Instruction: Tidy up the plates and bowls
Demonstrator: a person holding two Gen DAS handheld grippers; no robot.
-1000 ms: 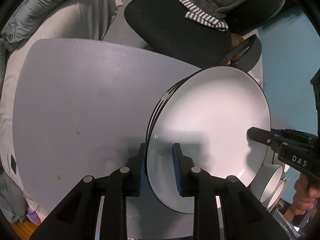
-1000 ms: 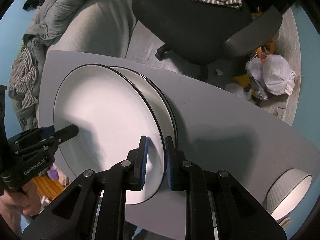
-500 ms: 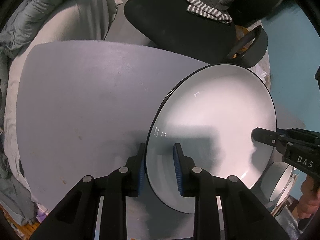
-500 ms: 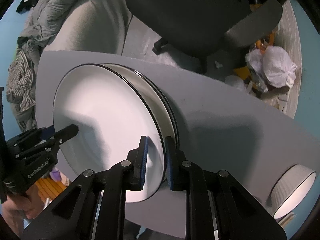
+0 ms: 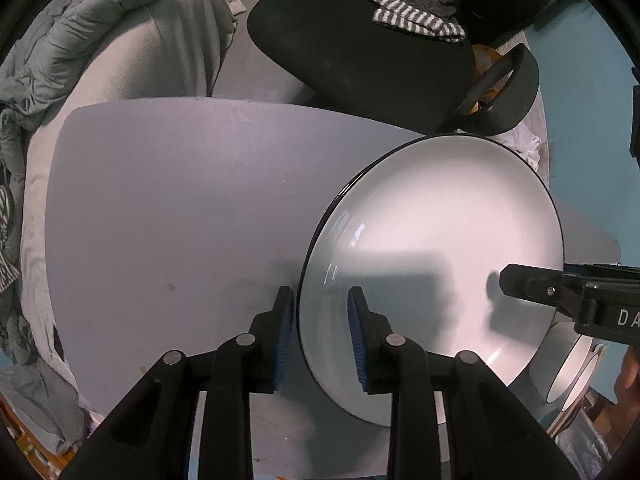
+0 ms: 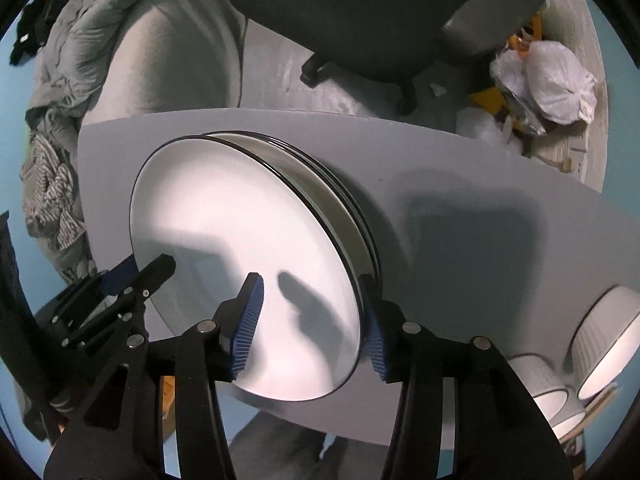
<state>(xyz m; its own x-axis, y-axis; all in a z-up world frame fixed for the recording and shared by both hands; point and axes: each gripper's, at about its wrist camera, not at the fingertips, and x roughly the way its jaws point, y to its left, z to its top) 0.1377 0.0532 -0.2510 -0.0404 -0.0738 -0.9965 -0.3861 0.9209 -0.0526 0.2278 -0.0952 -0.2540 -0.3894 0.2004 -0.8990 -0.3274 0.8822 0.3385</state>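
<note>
A white plate with a black rim [image 5: 432, 240] lies on top of a stack of like plates [image 6: 344, 204] on the grey table [image 5: 160, 220]. My left gripper [image 5: 320, 320] straddles its near rim, jaws opening, a thin gap showing at the outer pad. In the right wrist view the same top plate [image 6: 240, 260] has its rim between the fingers of my right gripper [image 6: 310, 316], whose jaws are opening wide and touch nothing. The left gripper [image 6: 148, 268] shows at the plate's far left rim. White ribbed bowls [image 6: 604, 352] stand at the lower right.
A black office chair [image 5: 360, 40] stands beyond the table with striped clothing on it. Grey bedding [image 5: 100, 40] lies past the table's left edge. White plastic bags [image 6: 552, 80] sit on the floor at the far right. One bowl [image 5: 568, 368] shows under the right gripper's finger [image 5: 520, 284].
The right gripper's jaws have spread wide off the plate's rim. The left jaws have eased apart slightly. The top plate has settled lower over the stack.
</note>
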